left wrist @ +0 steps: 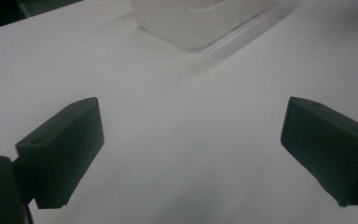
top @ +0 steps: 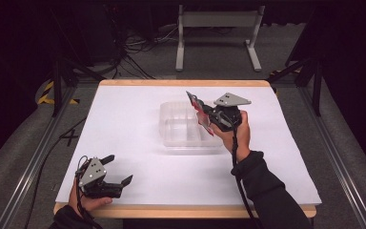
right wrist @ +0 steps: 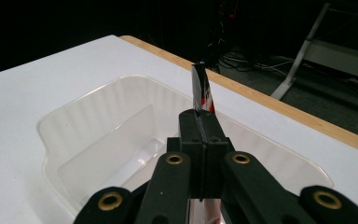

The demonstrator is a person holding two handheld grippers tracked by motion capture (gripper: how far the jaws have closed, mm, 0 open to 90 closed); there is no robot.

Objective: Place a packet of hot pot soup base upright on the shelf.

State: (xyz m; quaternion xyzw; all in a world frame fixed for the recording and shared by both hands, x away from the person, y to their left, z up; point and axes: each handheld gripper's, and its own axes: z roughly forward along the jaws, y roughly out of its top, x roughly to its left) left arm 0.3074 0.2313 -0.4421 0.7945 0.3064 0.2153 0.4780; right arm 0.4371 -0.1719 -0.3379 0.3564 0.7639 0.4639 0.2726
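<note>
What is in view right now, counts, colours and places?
Clear ribbed plastic tub: 1, transparent, middle of the table, nothing seen inside.
Flat red, black and white packet: 1, clamped in the right claw, held above the tub's right rim.
White-topped table with wooden edge: 1, bearing the tub.
Grey metal frame: 1, on the floor beyond the table.
Black cables: several, on the floor behind the table.
Left claw: 1, black, jaws apart, near the front left corner.
Right claw: 1, black, shut on the packet.
</note>
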